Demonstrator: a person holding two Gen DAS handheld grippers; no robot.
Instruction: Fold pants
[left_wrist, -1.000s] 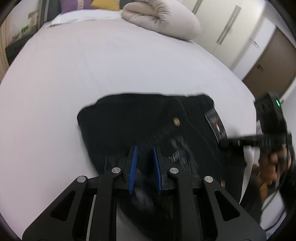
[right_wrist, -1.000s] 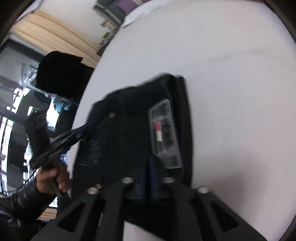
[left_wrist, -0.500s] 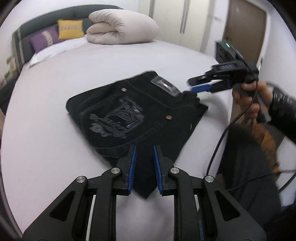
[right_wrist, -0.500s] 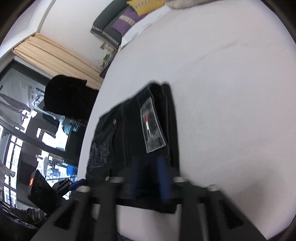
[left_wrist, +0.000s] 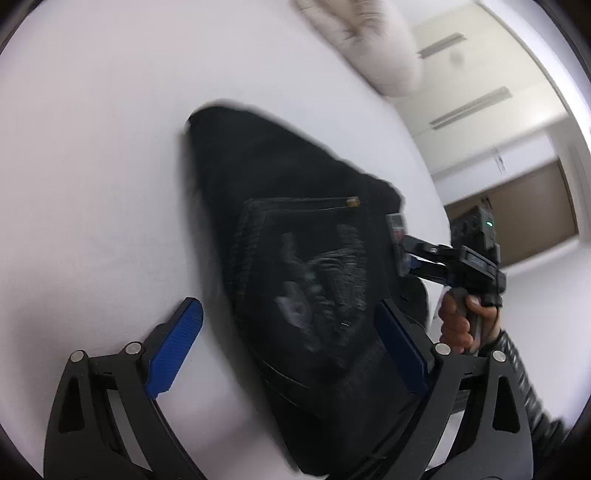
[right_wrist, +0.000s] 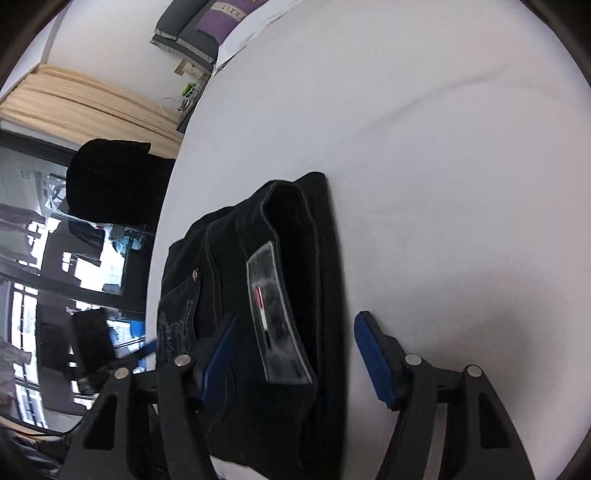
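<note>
Folded black pants (left_wrist: 295, 221) lie on the white bed (left_wrist: 92, 147), back pocket embroidery facing up. My left gripper (left_wrist: 286, 306) hovers over their near end with jaws opening wide; the cloth lies below and between the blue pads, which do not press it. In the right wrist view the pants (right_wrist: 236, 258) show the waistband and a grey label patch (right_wrist: 273, 306). My right gripper (right_wrist: 295, 321) straddles the waistband, jaws still opening, pads off the cloth. It also shows in the left wrist view as the right gripper (left_wrist: 410, 254), held by a hand (left_wrist: 461, 321).
A rolled beige duvet (left_wrist: 369, 48) lies at the far end of the bed, with wardrobe doors (left_wrist: 480, 92) and a brown door (left_wrist: 535, 214) beyond. Pillows (right_wrist: 221, 18), a curtain (right_wrist: 74, 99) and a dark shape (right_wrist: 110, 184) stand past the bed's left edge. White sheet (right_wrist: 443, 147) stretches to the right.
Both grippers were shut on the pants a second ago and have let go; their jaws now stand apart. The left gripper has rolled and dropped closer to the cloth.
</note>
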